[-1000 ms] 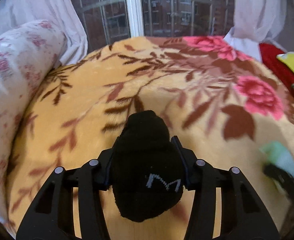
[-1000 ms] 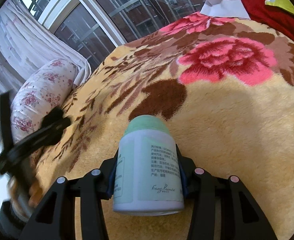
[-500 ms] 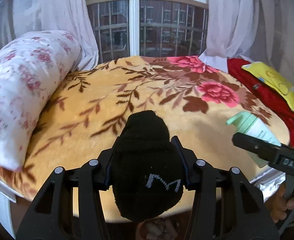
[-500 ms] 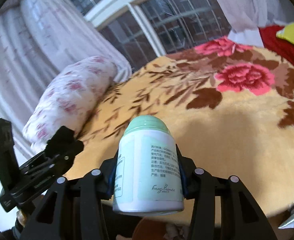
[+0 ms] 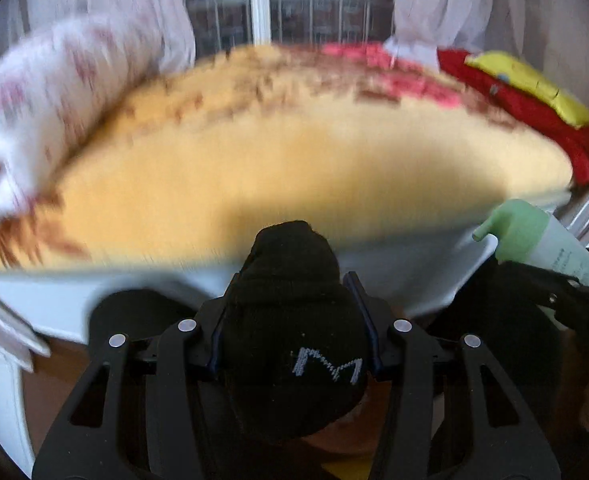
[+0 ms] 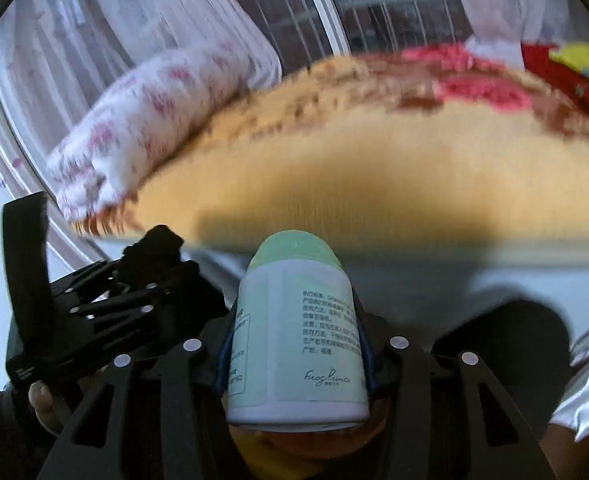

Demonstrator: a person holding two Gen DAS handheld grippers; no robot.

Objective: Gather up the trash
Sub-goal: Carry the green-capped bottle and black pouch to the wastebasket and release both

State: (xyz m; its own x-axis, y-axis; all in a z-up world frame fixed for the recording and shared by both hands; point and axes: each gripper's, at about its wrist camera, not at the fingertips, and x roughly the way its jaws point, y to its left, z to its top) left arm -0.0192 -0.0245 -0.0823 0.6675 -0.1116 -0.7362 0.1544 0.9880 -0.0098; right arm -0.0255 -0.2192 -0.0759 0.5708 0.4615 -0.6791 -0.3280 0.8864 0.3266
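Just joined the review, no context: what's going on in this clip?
A person is clearing things off a bed with a handheld gripper in each hand. The left gripper is shut on a rolled black sock; the right gripper is shut on a white bottle with a green cap. Both are held off the near edge of the bed's yellow floral blanket. The background is motion-blurred. No bin or bag is in view.
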